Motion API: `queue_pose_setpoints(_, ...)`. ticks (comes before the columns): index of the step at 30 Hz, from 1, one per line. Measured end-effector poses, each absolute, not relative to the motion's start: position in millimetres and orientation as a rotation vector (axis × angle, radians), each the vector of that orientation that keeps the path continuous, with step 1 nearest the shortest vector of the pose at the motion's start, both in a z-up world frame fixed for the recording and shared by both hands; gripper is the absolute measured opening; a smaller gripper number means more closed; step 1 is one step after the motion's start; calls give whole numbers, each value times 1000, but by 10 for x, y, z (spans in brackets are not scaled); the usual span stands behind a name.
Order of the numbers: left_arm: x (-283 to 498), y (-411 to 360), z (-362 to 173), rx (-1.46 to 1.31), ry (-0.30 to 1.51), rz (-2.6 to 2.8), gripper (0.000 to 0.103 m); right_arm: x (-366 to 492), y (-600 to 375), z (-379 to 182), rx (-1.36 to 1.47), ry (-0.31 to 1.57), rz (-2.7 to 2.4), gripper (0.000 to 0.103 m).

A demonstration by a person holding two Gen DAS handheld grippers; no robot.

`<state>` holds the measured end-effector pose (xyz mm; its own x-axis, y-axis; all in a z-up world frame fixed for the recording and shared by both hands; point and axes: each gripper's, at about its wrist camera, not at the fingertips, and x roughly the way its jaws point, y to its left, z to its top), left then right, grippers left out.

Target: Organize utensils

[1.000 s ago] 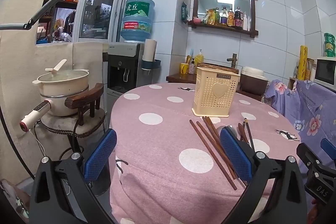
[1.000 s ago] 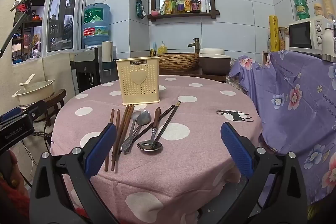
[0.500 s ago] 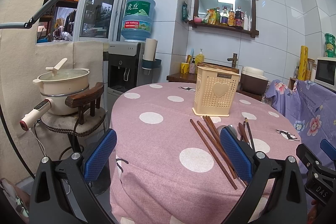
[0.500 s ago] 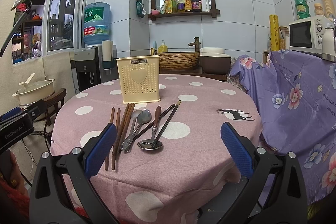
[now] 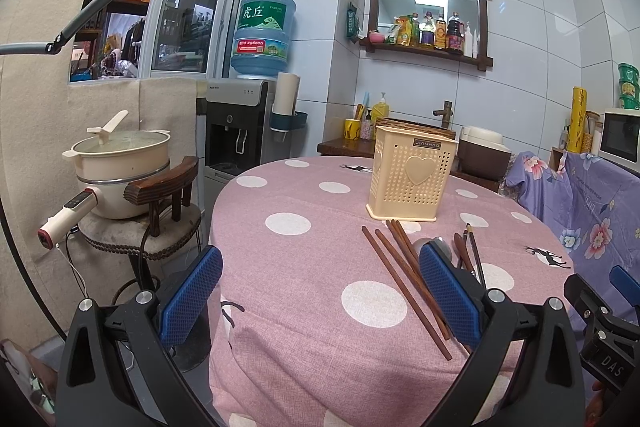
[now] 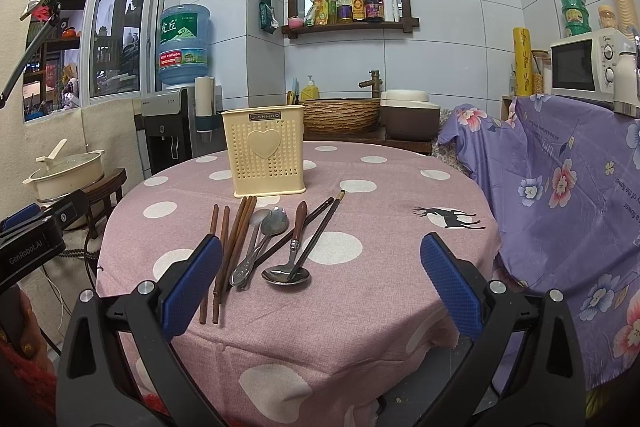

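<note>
A cream perforated utensil holder with a heart stands on the round pink polka-dot table; it also shows in the left wrist view. In front of it lie several brown chopsticks, two metal spoons, a wood-handled spoon and a dark chopstick pair. The chopsticks also show in the left wrist view. My right gripper is open and empty, near the table's front edge. My left gripper is open and empty at the table's left edge.
A cream pot sits on a wooden stool left of the table. A water dispenser stands behind. A floral purple cloth covers furniture at the right, with a microwave above. A basin is behind the table.
Both views have shifted only slightly; the left gripper has drifted a little. Nothing on the table has moved.
</note>
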<state>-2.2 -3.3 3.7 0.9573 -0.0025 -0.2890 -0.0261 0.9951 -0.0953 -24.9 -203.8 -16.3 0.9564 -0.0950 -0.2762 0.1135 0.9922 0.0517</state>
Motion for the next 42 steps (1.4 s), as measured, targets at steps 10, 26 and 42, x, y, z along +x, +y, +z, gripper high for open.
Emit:
queue_pose_setpoints(10, -21, -25, 29, -99, 295, 10, 98, -246, -2020, -181, 68, 278, -104, 98)
queue_pose_setpoints(26, -21, -5, 16, -100, 297, 10, 98, -241, -2005, -210, 68, 281, -103, 98)
queue_pose_setpoints(42, -24, 31, -42, -101, 301, 11, 98, -216, -1975, -248, 68, 285, -101, 98)
